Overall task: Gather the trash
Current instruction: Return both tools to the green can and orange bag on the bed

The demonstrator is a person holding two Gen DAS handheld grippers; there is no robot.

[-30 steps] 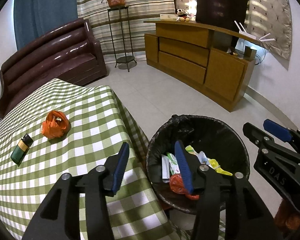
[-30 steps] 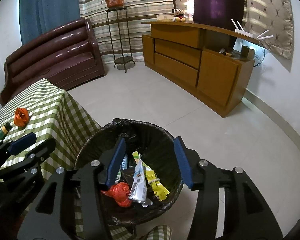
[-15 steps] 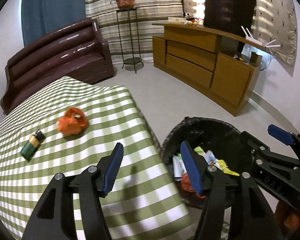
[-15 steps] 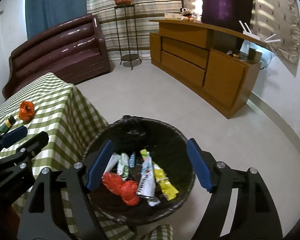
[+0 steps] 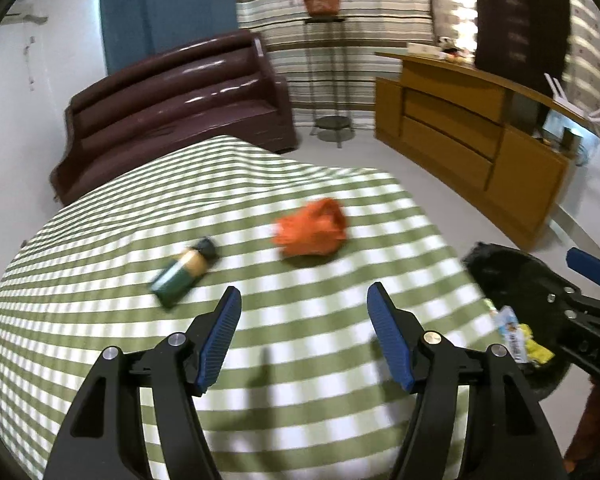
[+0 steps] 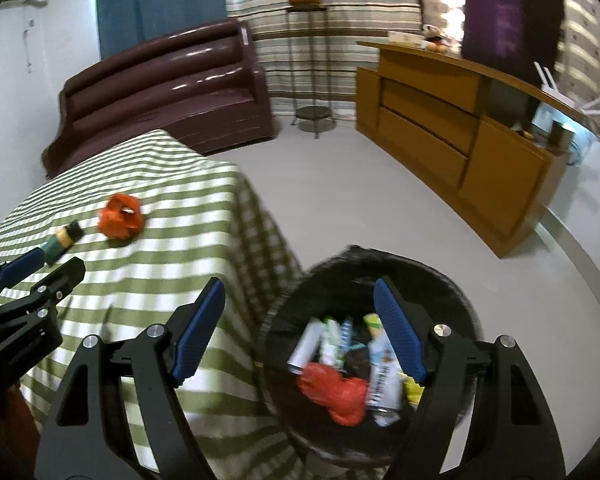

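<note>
A crumpled orange wrapper [image 5: 312, 227] and a small green and gold bottle [image 5: 182, 274] lie on the green-checked table [image 5: 100, 312]. My left gripper [image 5: 304, 322] is open and empty above the table, short of both. My right gripper [image 6: 298, 326] is open and empty over the rim of the black bin [image 6: 452, 280], which holds several wrappers and red plastic [image 6: 334, 390]. The wrapper [image 6: 121, 222] and bottle [image 6: 62, 242] also show in the right wrist view. The bin [image 5: 508, 264] shows at the right of the left wrist view.
A brown sofa [image 5: 176, 108] stands behind the table. A wooden sideboard [image 5: 472, 140] runs along the right wall. A plant stand [image 5: 326, 72] is at the curtain. Grey floor [image 6: 380, 200] lies between table and sideboard.
My left gripper has swung left from over the bin to over the table, facing the orange wrapper and bottle. My right gripper has opened wider and shifted left at the bin.
</note>
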